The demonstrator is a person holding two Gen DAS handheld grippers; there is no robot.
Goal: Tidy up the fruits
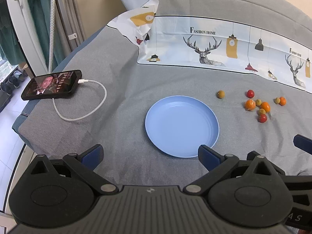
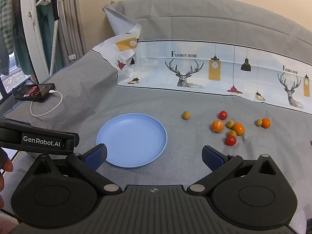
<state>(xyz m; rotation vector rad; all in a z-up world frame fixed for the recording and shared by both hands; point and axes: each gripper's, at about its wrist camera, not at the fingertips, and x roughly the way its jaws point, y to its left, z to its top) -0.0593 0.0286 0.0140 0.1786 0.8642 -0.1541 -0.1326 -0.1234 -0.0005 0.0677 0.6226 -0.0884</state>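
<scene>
With both my left tongs [image 1: 150, 156] and right tongs [image 2: 154, 156] spread and empty over the bed, I should take the near red fruit [image 2: 230, 140] from the cluster right of the empty blue plate [image 2: 109, 136], pinching gently so it won't roll.

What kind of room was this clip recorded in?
Probably a bedroom: the work surface looks like a bed under a grey cover, with a deer-print pillow at its far side. A phone charges near the edge, and clothes hang by the window.
</scene>
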